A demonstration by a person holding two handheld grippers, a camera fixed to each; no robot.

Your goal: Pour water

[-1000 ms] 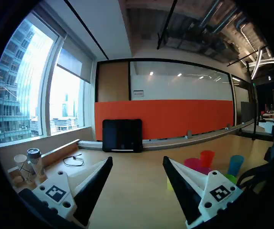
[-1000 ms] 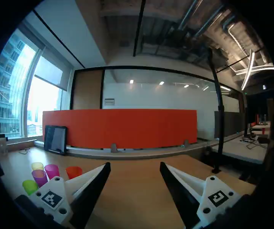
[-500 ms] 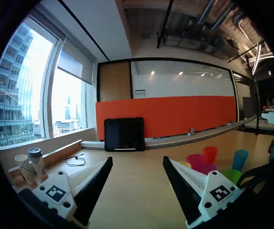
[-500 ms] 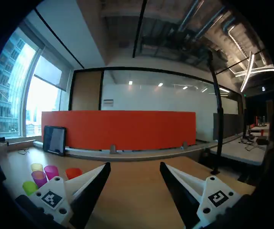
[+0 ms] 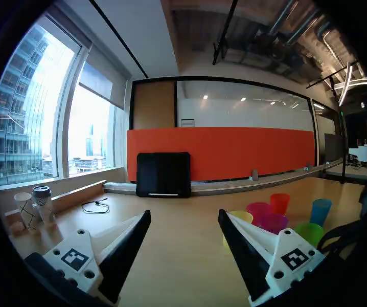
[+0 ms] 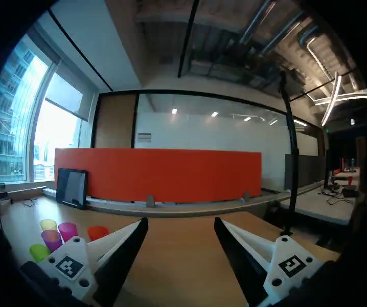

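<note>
The left gripper (image 5: 184, 212) is holding its white, wedge-shaped fingers wide apart above the smooth wooden table (image 5: 183, 266), gripping nothing, while a cluster of tapered, translucent plastic cups (image 5: 273, 222) is standing just right of its right finger. The right gripper (image 6: 181, 220) is also gaping wide and empty, with those cups sitting near its left finger.

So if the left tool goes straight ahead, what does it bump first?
Likely the black screen standing by the orange partition, though depth is unclear. The table before the left tool looks free; the coloured cups sit to the right.
</note>
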